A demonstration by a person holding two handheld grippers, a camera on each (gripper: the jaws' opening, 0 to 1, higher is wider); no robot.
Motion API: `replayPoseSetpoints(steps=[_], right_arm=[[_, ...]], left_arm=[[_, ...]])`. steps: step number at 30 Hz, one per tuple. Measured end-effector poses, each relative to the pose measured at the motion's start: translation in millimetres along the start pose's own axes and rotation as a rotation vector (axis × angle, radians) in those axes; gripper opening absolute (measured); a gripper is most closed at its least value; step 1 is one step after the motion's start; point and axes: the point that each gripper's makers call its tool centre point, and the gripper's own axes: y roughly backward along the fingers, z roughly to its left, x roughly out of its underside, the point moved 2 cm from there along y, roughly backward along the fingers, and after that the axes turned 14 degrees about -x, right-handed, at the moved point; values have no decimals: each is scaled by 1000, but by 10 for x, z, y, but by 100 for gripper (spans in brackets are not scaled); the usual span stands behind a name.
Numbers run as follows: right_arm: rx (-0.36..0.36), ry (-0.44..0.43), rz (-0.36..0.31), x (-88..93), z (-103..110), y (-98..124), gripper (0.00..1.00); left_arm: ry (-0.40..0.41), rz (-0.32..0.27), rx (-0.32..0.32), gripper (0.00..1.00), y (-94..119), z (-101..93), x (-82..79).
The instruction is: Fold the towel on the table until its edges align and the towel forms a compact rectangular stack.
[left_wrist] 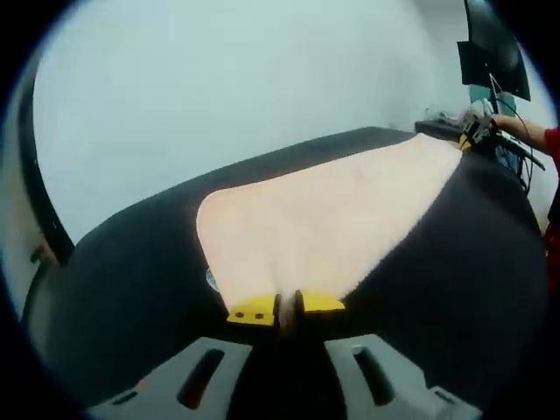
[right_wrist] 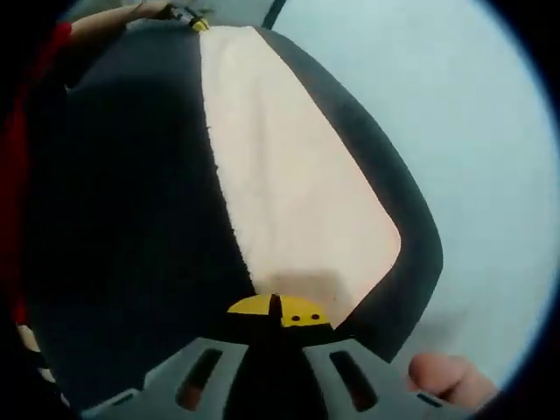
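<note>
A pale peach towel [left_wrist: 324, 219] lies spread flat on the dark worktop [left_wrist: 131, 262], stretching lengthwise between the two tools. The left hand-held gripper [left_wrist: 287, 308] has its yellow-tipped jaws pinched together on the towel's near edge. At the opposite end, the right hand-held gripper [right_wrist: 276, 312] is likewise clamped tight on the towel's edge, close to the worktop's rim.
</note>
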Motion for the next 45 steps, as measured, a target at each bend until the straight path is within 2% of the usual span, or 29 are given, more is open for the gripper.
replayPoseSetpoints(steps=[2, 4, 6, 7, 9, 11, 12, 13, 14, 15, 16, 18, 20, 21, 22, 25, 26, 28, 30, 32, 34, 37, 38, 39, 40, 41, 42, 43, 45], right_arm=[[6, -8, -15, 4, 9, 45, 0], [17, -20, -7, 24, 8, 110, 0], [68, 51, -11, -27, -23, 233, 2], [80, 53, -24, -47, -47, 287, 5], [82, -13, -56, -72, -54, 384, 8], [69, -21, -57, -49, -76, 394, 8], [61, -23, -56, -35, -73, 366, 10], [42, -37, -44, 4, -68, 304, 13], [21, -62, -12, 74, -52, 237, 16], [16, -69, 8, 112, -51, 176, 20], [28, -66, 8, 118, -73, 127, 22], [54, 20, -15, 73, -160, 78, 23], [61, 78, 1, 69, -198, 15, 22], [52, 66, 22, 111, -202, -17, 11], [26, 18, 62, 190, -171, -31, 1], [6, 68, 59, 144, -87, -12, 0], [7, 78, 61, 138, -68, 0, 0], [27, 80, 61, 168, -121, 15, 3], [54, -6, 75, 224, -119, 81, 19], [71, -130, -3, 182, -118, 211, 25], [102, -343, -196, 72, -196, 421, 18], [139, -783, -568, -134, -335, 746, 17], [152, -939, -674, -166, -334, 808, 18], [157, -1073, -743, -164, -290, 818, 18], [143, -1147, -755, -150, -245, 806, 19], [179, -1272, -829, -138, -232, 832, 21], [218, -1295, -859, -121, -232, 848, 22], [253, -1314, -847, -81, -161, 801, 21], [237, -1460, -798, 1, 89, 579, 24]], left_arm=[[-19, -47, -16, 21, 30, 18, -56], [17, -98, -35, 40, 120, 11, -119], [45, -200, -40, 38, 258, -18, -207], [96, -253, -31, 37, 311, -38, -221], [159, -282, -16, 38, 338, -91, -135], [243, -315, 19, 38, 303, -105, -16], [209, -273, 10, 38, 305, -127, 62], [152, -268, -27, 38, 326, -83, 36], [189, -343, -30, 37, 361, -79, -101], [242, -381, 6, 38, 398, -113, -167], [260, -377, 23, 41, 404, -124, -161], [234, -380, -21, 44, 391, -97, -162], [226, -384, -26, 45, 381, -120, -177], [215, -382, -28, 47, 355, -137, -187], [192, -363, -27, 48, 318, -168, -173], [114, -236, -64, 50, 118, -194, 15], [62, -201, -68, 45, 78, -222, 79], [81, -214, -57, 37, 104, -269, 32], [114, -219, -76, 33, 140, -192, 44], [179, -286, -83, 36, 249, -160, -53], [221, -329, -112, 38, 309, 11, -79], [294, -385, -149, 38, 428, 123, -132], [310, -397, -153, 38, 452, 137, -137], [309, -395, -153, 38, 460, 149, -121], [311, -395, -154, 38, 436, 213, -115], [308, -397, -151, 38, 434, 211, -119], [298, -394, -147, 38, 444, 176, -116], [275, -384, -138, 38, 435, 139, -101], [231, -366, -122, 38, 406, 86, -75]])
